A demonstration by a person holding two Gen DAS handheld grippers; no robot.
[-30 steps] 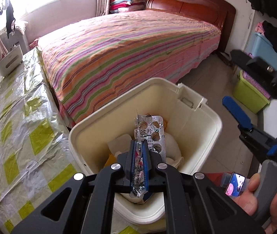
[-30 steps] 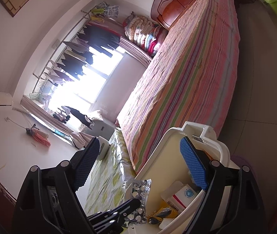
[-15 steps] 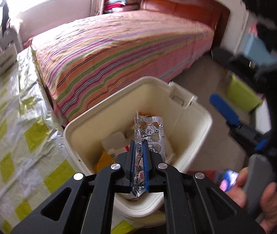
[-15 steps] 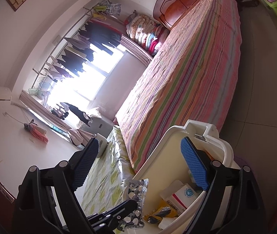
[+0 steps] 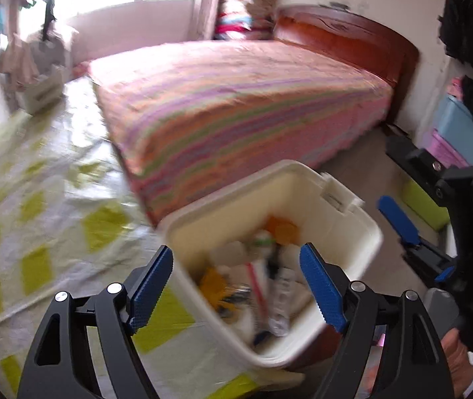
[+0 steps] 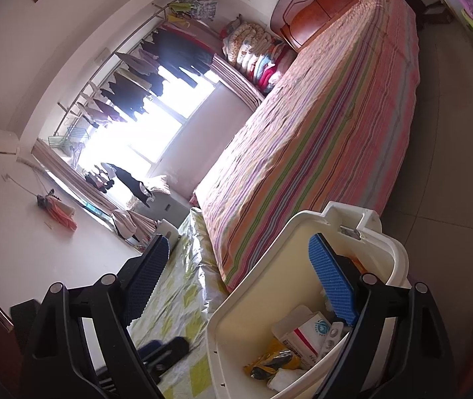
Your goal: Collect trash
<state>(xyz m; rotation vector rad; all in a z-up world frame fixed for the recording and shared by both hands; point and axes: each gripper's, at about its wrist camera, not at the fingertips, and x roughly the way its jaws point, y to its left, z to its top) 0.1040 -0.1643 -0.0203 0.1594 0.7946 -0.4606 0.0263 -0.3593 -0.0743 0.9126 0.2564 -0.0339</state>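
A cream plastic bin [image 5: 346, 219] stands at the table's edge beside the bed and holds several pieces of trash. The silver blister pack [image 5: 281, 309] lies inside it among boxes and wrappers; it also shows in the right wrist view [image 6: 331, 332]. My left gripper [image 5: 236, 286] is open and empty, above the bin's near rim. My right gripper [image 6: 239, 286] is open and empty, over the bin [image 6: 302, 229]; its blue fingers [image 5: 397, 221] show at the right of the left wrist view.
A table with a yellow-checked plastic cover [image 5: 37, 206] lies to the left. A striped bed [image 5: 236, 99] stands behind the bin. Coloured storage boxes [image 5: 465, 133] stand on the floor at the right. A white basket [image 5: 42, 94] sits at the table's far end.
My left gripper has opened and let go of the blister pack, which has dropped into the bin. The left gripper has shifted left and the view is blurred. The right gripper has stayed open.
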